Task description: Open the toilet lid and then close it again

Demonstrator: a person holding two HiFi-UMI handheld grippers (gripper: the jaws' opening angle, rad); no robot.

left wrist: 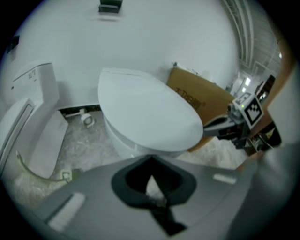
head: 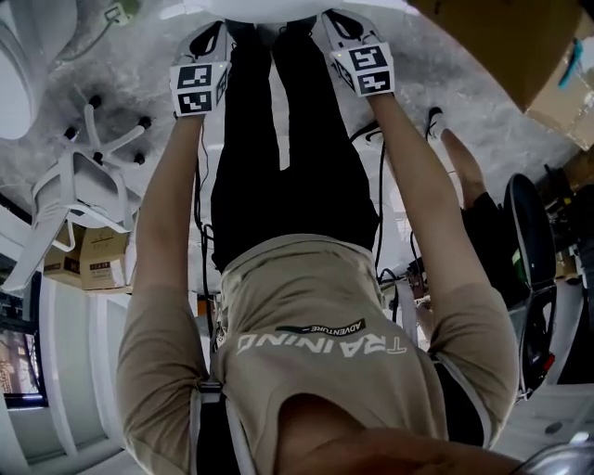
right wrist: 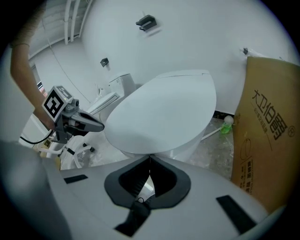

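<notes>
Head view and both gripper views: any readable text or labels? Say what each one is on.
"TRAINING": large print on the person's shirt, upside down in the head view.
"ADVENTURE": small print just above it on the same shirt.
Tall cardboard box: four large Chinese characters, which I cannot read with confidence; the smaller print is blurred.
Cardboard box under the chair: print too small.
Label on the white tank: too small.

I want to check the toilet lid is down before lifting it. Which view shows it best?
The right gripper view: the toilet lid lies closed, seen whole from front edge to hinge end. The left gripper view also shows it whole, but less sharply. The head view catches only a white sliver at its top edge.
</notes>
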